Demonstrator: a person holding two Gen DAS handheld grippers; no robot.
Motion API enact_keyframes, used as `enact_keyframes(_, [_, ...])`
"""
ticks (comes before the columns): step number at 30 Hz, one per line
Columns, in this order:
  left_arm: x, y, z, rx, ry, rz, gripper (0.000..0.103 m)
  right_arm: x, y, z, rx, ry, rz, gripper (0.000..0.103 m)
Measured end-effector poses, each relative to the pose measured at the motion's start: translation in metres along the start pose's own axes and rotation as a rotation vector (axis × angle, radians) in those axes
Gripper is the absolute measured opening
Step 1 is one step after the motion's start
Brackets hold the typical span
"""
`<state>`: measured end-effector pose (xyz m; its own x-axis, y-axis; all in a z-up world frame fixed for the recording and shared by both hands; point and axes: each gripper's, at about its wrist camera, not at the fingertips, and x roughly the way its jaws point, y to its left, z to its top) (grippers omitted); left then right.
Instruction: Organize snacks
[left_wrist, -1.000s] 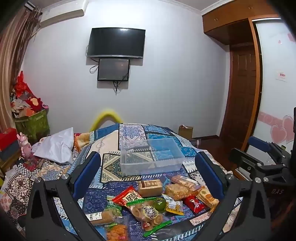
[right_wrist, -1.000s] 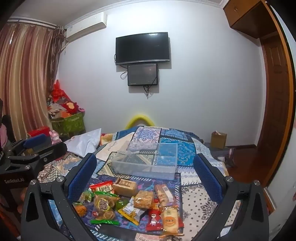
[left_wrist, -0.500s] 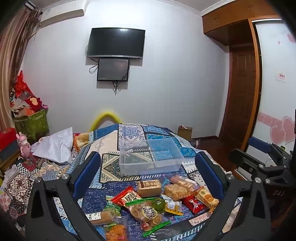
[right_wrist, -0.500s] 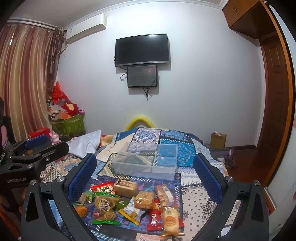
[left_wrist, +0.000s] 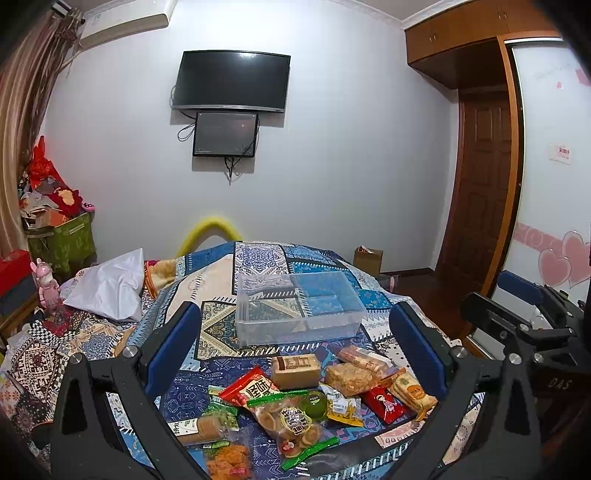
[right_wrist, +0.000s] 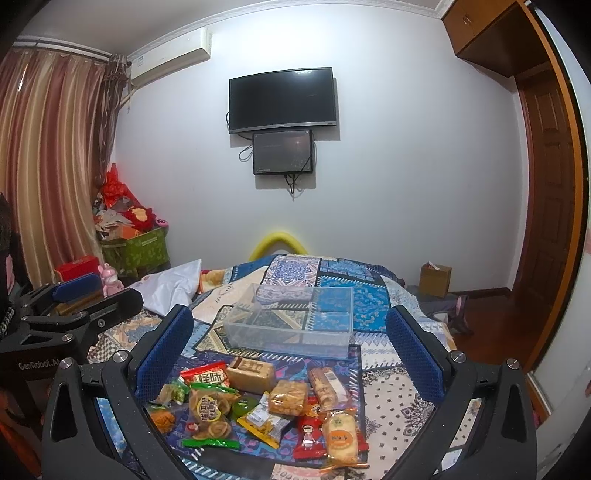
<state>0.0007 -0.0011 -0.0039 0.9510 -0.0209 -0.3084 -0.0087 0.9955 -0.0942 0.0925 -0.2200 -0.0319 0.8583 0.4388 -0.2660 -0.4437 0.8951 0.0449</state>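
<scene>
On the bed (left_wrist: 258, 258), both tools, left tool (left_wrist: 295, 343) and right tool (right_wrist: 291, 347), hover spread wide, empty, ready over snack packets (right_wrist: 258, 402) before the clear bin (left_wrist: 299, 310).

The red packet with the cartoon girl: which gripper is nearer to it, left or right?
Right. The red packet lies just ahead between the right gripper fingers; for the left gripper it sits off toward the right finger.

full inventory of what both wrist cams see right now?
bin: 1, clear plastic, nothing inside, on quilt behind snacks
snacks: about a dozen packets, mixed colours, heaped on quilt in front of bin
quilt: 1, blue patchwork, covers bed
pillow: 1, white, left of bin
screens: 2, black, on wall
cardboard box: 1, brown, on floor right of bed
left gripper: open, above snacks
right gripper: open, above snacks
</scene>
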Motion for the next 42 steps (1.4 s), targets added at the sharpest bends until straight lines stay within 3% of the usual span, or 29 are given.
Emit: enact_keyframes(42, [-0.0006,-0.0034,-0.0009,0.007,0.003,-0.006,0.103,-0.0013,-0.0025,0.0018,0.01,-0.009,0.0,0.103])
